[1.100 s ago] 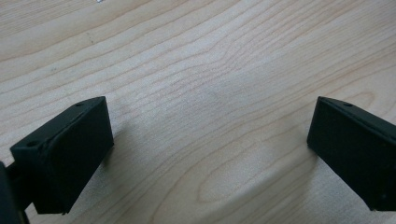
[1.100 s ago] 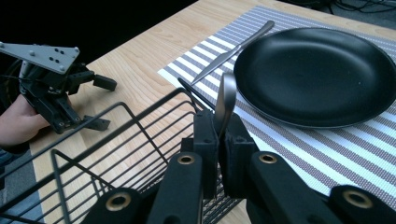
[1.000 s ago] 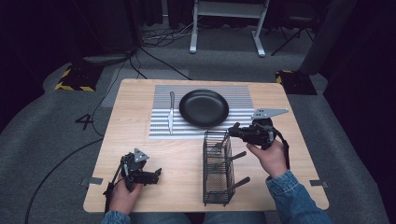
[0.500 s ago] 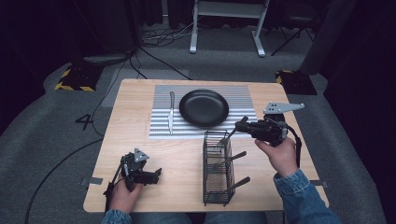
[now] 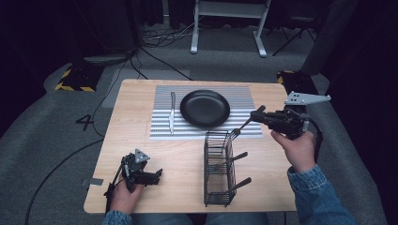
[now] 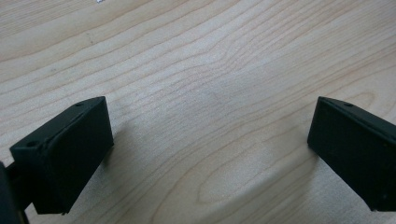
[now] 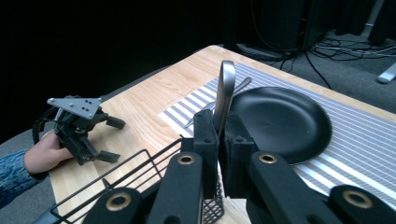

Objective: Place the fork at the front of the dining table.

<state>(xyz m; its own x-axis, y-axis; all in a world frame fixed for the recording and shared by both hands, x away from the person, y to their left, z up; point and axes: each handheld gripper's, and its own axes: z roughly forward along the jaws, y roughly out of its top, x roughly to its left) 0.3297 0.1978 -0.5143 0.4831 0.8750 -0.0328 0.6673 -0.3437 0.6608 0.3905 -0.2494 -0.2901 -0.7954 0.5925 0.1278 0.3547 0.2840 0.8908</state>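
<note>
Your wooden table (image 5: 141, 140) fills the middle of the high view, with dark carpet all around it. On its upper half lies the striped placemat (image 5: 162, 126), and on this mat, at the centre of the frame, sits the black plate (image 5: 205, 108). Left of the plate, on the same mat, a knife (image 5: 172, 112) lies lengthwise, pointing up and down in the picture.

Below the plate, in the lower middle of the frame, stands the black wire basket (image 5: 218, 187). Two dark handles stick out of its right side.

At the right of the high view, your right gripper (image 5: 257, 115) is held above the table, just right of the plate. Its jaws are clamped together on the handle of a fork (image 5: 237, 130); the fork hangs slanted down to the left, with its prongs just above the upper rim of the basket. In the right gripper view the metal handle (image 7: 225, 98) rises straight up between the two jaws.

At the lower left, your left gripper (image 5: 157, 174) rests low at the table, well apart from everything else. In the left gripper view its jaws stand wide apart with bare wood between them.
</note>
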